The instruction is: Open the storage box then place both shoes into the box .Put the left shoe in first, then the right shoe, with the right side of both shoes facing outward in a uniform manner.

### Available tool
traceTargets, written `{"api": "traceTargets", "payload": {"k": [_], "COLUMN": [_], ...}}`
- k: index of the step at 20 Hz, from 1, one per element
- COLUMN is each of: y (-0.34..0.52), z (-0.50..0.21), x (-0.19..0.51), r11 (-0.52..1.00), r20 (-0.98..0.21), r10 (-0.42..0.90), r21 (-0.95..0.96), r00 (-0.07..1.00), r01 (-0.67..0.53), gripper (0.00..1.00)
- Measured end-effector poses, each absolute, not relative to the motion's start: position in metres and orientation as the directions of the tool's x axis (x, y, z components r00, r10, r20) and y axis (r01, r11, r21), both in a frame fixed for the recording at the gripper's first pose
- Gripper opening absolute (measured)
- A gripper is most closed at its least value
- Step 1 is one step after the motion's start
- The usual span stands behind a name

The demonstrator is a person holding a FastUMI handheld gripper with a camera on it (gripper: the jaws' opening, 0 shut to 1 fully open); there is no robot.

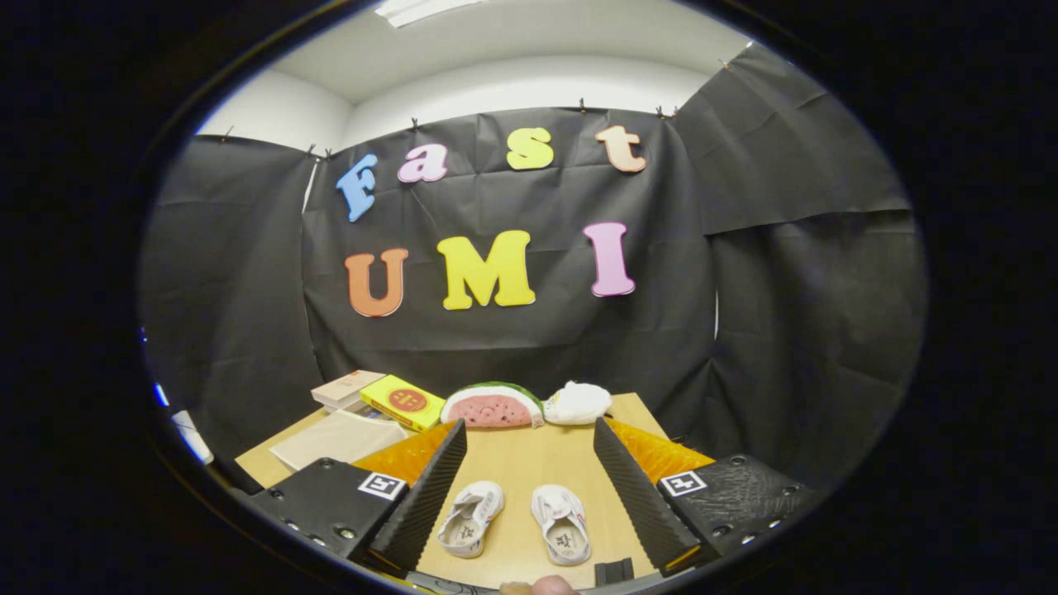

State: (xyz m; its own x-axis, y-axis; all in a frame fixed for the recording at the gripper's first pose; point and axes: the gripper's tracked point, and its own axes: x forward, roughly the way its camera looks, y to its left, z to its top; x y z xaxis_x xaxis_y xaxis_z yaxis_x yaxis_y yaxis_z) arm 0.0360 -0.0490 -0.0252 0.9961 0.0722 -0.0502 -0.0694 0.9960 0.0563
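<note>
A: Two small white shoes lie on the wooden surface in the gripper view, side by side between the fingers. The left-hand shoe angles slightly toward the right-hand shoe; they sit near each other but apart.

B: And the gripper?

A: Spread wide, holding nothing. Each finger stands outside its shoe, clear of it, and the shoes rest in the gap.

B: What lies beyond the fingers?

A: At the far edge of the surface, a watermelon-slice plush with a white plush toy just beside it, on its right. To the left of them sits a yellow box with a red circle on top, tilted, resting partly on a pale flat box. Nearer, a flat white bag or sheet lies on the surface beside the left finger.

B: The storage box?

A: I cannot tell which item that is. A fingertip of the person shows at the near edge.
</note>
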Motion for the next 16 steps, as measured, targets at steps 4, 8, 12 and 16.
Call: {"api": "traceTargets", "payload": {"k": [4,8,12,16], "y": [-0.030,-0.004,0.017,0.036], "z": [-0.025,-0.036,-0.052,-0.076], "x": [0.043,0.052,0.059,0.057], "r11": [0.992,0.985,0.981,0.976], "r20": [-0.045,-0.075,-0.113,-0.174], "r10": [0.116,0.159,0.177,0.195], "r21": [0.060,0.087,0.102,0.131], "r00": [0.992,0.984,0.978,0.965], "r01": [-0.113,-0.152,-0.166,-0.173], "gripper": [0.95,0.95,0.95,0.95]}}
